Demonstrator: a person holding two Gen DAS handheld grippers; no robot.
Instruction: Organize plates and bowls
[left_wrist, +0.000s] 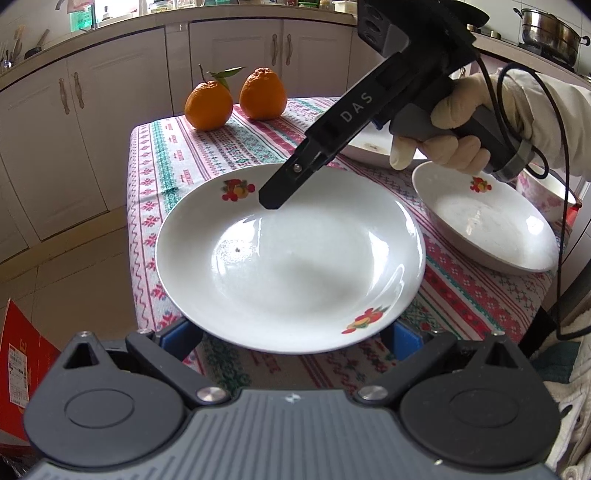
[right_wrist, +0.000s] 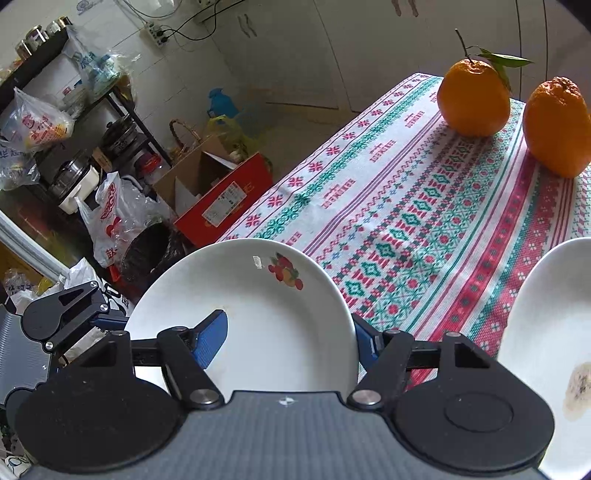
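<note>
One edge was all the right tongs (right_wrist: 288, 334) had of the plate (left_wrist: 291, 266): they stood narrow, one blue pad lying on the glazed inner slope and the other tucked under the rim. The left tongs (left_wrist: 290, 332) were spread wide below the near rim, and whether they touched it could not be told.

The plate sat at the near edge of the table (left_wrist: 221, 147), part of it out past the cloth and above the floor (left_wrist: 74, 277). A pinch so far from its middle, on slick glaze, would likely let it swing down or slip free, and from there it could drop off the table. Carried carelessly toward the second plate (left_wrist: 484, 229) just beside it, the rims might knock and chip.

Being round, the plate had no long axis. Its hollow faced up, close to level.
</note>
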